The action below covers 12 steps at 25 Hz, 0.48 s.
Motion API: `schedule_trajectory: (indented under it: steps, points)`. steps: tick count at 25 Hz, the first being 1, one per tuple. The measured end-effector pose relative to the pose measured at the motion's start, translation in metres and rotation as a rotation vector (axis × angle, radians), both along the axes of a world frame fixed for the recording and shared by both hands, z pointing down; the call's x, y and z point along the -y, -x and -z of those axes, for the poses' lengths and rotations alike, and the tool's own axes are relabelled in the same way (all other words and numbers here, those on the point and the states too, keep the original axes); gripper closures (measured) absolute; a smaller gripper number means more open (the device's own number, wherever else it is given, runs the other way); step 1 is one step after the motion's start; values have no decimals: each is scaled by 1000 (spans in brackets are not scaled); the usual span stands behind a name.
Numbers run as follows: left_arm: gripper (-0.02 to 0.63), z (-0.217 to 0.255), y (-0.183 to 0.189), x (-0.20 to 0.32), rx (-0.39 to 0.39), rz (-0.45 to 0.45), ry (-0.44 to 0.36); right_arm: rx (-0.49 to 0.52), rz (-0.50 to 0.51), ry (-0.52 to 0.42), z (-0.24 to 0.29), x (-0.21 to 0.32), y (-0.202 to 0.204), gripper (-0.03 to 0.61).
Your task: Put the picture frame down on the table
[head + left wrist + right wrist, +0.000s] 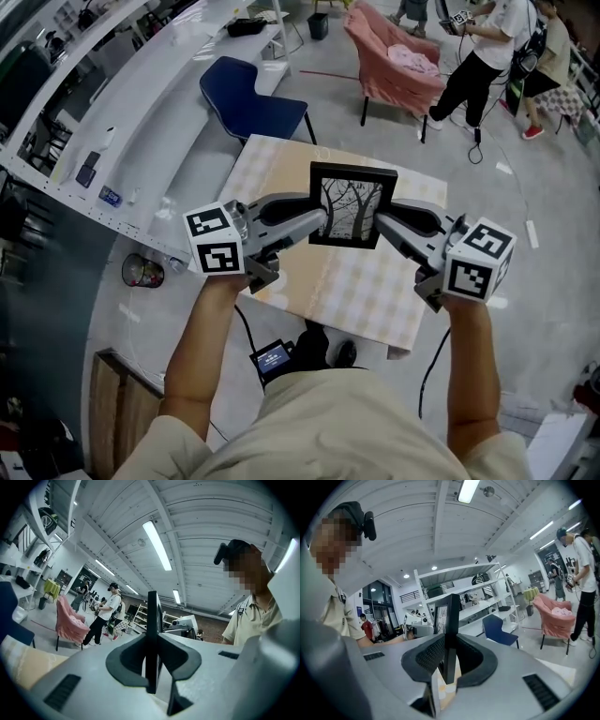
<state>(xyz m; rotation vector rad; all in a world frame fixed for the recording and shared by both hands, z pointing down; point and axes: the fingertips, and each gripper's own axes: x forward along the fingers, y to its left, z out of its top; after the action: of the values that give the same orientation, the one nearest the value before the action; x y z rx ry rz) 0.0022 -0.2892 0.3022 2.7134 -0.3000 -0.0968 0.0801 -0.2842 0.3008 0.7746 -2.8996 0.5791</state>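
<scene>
- The frame, black-edged with a picture of bare trees, hangs between the two claws over the table. Its face is turned up toward the head camera.
- The left claw is closed on the frame's left edge. Its own view shows the thin black edge pinched between the dark pads.
- The right claw grips the right edge the same way. The checked tabletop shows below the frame in its view.
- From above I cannot tell whether the lower edge touches the table. I judge the frame is off the surface and carried by the two grips alone.
- The step in hand looks like the lowering; the frame has not yet been put down.
- The next move calls for both hands to sink together and level, so the frame does not twist in the grips, until it rests on the table.
- Then both claws should open at the same time and draw apart sideways. If one lets go first, the frame could tip or swing on the other.
</scene>
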Motion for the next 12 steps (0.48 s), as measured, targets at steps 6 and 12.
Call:
schedule_trajectory:
  steps: [6,12]
  points:
    - [540,-24,6,18,14,1,42,11,-6,40,-25,17,6,506]
    - [540,-49,15,46,24,0,94,10,-16,90,-50,45,15,506]
